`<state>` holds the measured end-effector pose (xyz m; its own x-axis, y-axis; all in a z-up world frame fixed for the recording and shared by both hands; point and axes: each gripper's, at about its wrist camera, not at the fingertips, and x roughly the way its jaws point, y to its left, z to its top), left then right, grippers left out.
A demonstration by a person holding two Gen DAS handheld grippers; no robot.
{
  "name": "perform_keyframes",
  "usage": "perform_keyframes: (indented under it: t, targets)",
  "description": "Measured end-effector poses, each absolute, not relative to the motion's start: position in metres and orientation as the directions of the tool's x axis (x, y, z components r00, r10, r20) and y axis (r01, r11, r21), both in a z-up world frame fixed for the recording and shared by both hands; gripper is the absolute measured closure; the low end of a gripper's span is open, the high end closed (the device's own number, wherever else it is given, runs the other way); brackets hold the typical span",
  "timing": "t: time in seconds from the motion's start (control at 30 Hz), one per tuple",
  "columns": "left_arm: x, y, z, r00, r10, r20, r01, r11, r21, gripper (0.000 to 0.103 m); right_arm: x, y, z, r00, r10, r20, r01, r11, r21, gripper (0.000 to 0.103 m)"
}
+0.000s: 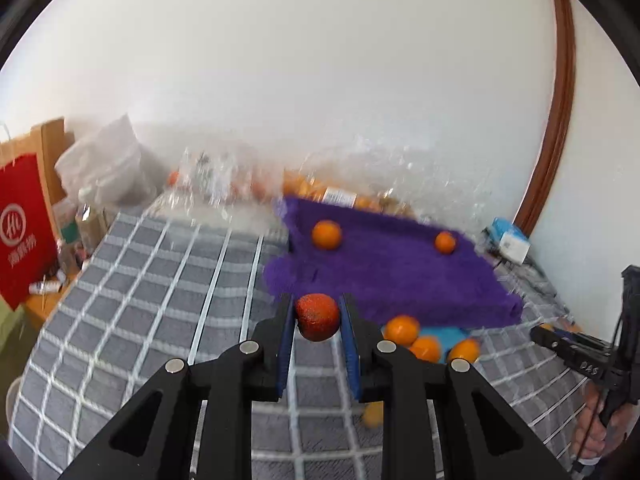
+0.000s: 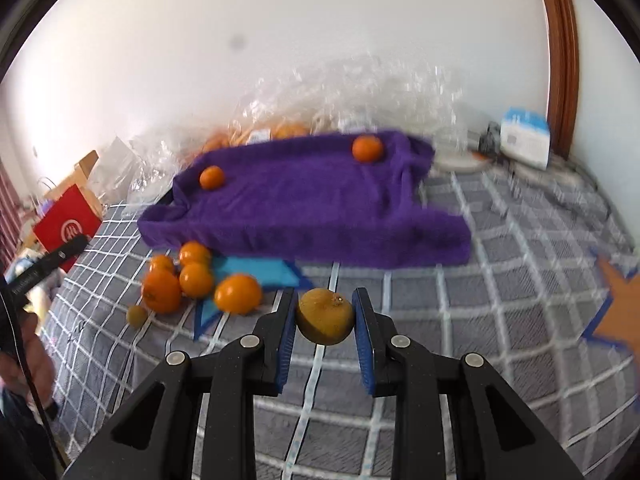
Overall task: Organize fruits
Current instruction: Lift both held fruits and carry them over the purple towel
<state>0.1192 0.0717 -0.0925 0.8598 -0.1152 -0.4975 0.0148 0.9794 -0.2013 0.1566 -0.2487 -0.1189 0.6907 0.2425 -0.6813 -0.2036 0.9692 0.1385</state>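
1. Left wrist view: the left gripper (image 1: 317, 322) has its fingers clenched on a red fruit (image 1: 317, 317), above the checked bed (image 1: 160, 300); two oranges (image 1: 326, 234) lie on the purple towel (image 1: 392, 276) at 12 o'clock.
2. Right wrist view: the right gripper (image 2: 325, 316) grasps a yellow fruit (image 2: 325, 316); an orange pile (image 2: 196, 280) lies at 10 o'clock.

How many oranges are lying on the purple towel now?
2: one orange near the purple towel left end, another orange near its far right corner. The folds may hide more.

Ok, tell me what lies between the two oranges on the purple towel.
Nothing: in both wrist views only bare purple towel stretches between the left orange and the right orange.
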Motion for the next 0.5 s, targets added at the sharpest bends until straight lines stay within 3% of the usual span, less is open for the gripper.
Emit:
perform_keyframes:
  t: [0.2, 0.5]
  targets:
    - [0.140, 0.069, -0.055, 0.897, -0.121, -0.424, 0.035, 0.978, -0.204, 0.081, 0.183, -0.249, -0.086, 0.732, 0.215, -0.647, -0.184, 0.976, 0.116, 0.075]
    - [0.195, 0.071, -0.037, 0.900, -0.142, -0.411, 0.015, 0.955, -0.296, 0.081, 0.240, -0.245, -0.045, 0.780, 0.213, -0.588, -0.162, 0.977, 0.138, 0.075]
